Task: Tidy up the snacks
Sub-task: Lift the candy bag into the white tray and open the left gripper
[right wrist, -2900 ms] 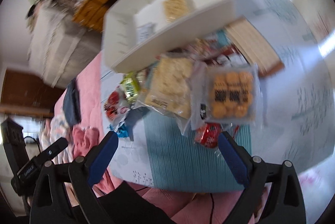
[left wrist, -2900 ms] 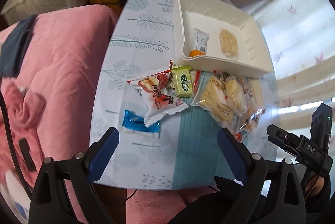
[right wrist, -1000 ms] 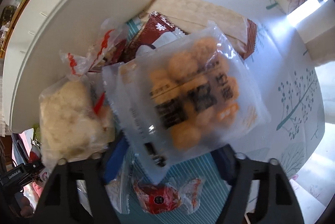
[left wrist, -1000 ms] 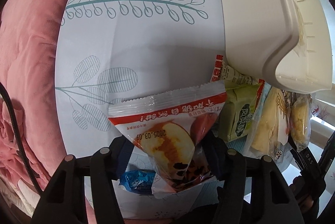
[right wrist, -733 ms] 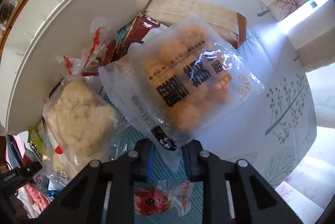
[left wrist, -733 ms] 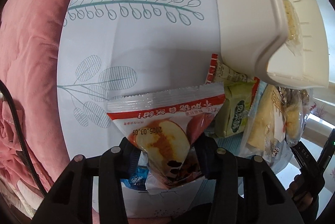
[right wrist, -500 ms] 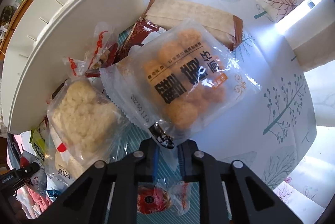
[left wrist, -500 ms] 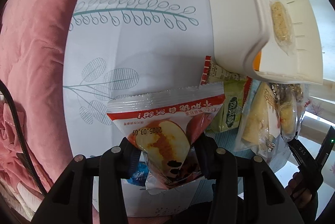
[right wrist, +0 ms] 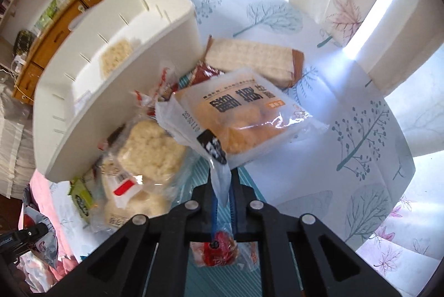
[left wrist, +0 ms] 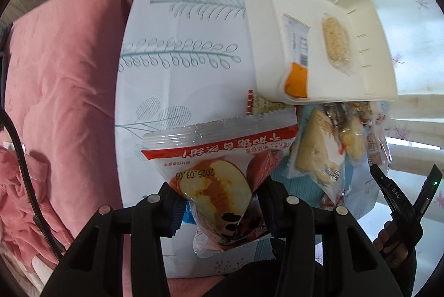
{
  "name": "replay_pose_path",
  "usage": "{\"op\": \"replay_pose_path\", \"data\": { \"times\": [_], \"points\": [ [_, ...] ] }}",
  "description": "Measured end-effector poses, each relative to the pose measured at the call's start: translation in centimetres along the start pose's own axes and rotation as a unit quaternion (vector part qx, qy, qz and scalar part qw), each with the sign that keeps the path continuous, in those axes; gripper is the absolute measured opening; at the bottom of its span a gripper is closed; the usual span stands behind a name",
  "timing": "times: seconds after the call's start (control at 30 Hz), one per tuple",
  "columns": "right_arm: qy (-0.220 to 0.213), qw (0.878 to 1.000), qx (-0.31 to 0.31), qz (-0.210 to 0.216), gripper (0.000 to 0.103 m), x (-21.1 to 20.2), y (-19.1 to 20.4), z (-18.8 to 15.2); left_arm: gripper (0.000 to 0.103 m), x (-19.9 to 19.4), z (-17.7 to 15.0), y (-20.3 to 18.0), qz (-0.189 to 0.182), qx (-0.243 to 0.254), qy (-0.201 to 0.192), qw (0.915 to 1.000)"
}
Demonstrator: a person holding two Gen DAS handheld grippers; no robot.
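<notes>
Left gripper (left wrist: pixel 219 202) clamps the apple packet (left wrist: pixel 222 172); right gripper (right wrist: pixel 222 199) pinches the bun pack (right wrist: pixel 244 119) by its corner — both just beside the bin (left wrist: pixel 319 27). Carry each over the rim before letting go — thin corner may slip.

The apple-picture packet (left wrist: pixel 219 180) hides most of a blue wrapper (left wrist: pixel 185 213). The white bin (right wrist: pixel 111 91) covers the far snacks; its contents blur.
</notes>
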State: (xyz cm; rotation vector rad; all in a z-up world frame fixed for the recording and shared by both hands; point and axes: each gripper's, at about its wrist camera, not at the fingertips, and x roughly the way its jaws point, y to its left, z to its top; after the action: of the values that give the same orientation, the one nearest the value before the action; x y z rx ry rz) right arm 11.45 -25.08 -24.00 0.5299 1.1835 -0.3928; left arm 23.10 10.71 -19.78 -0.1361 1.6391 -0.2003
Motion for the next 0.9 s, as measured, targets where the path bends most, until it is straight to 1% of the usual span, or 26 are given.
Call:
{"op": "replay_pose_path", "data": {
  "times": [0.07, 0.2, 0.4, 0.77, 0.87, 0.9],
  "points": [
    [-0.012, 1.000, -0.002, 0.008, 0.005, -1.0, -1.1, 0.2, 0.044, -1.2, -0.2, 0.0, -0.005, 0.005, -0.007, 0.9999],
    [-0.037, 0.999, -0.001, 0.028, 0.004, -2.0, -1.4, 1.1, 0.044, -3.3, -0.6, -0.2, -0.016, 0.009, -0.021, 0.9996],
    [-0.069, 0.996, -0.005, 0.051, 0.003, -4.1, -0.7, 2.0, 0.044, -6.7, -1.0, -1.0, -0.026, 0.025, -0.052, 0.9980],
    [-0.113, 0.989, -0.025, 0.090, 0.001, -8.2, 0.8, 3.1, 0.044, -12.1, 0.0, -3.3, -0.035, 0.064, -0.086, 0.9936],
    [-0.128, 0.985, -0.034, 0.108, 0.000, -9.4, 1.5, 3.6, 0.044, -13.2, 0.6, -4.1, -0.039, 0.074, -0.094, 0.9921],
    [-0.143, 0.982, -0.043, 0.117, 0.000, -10.2, 2.0, 3.9, 0.044, -13.6, 0.8, -4.4, -0.040, 0.076, -0.098, 0.9915]
  ]
}}
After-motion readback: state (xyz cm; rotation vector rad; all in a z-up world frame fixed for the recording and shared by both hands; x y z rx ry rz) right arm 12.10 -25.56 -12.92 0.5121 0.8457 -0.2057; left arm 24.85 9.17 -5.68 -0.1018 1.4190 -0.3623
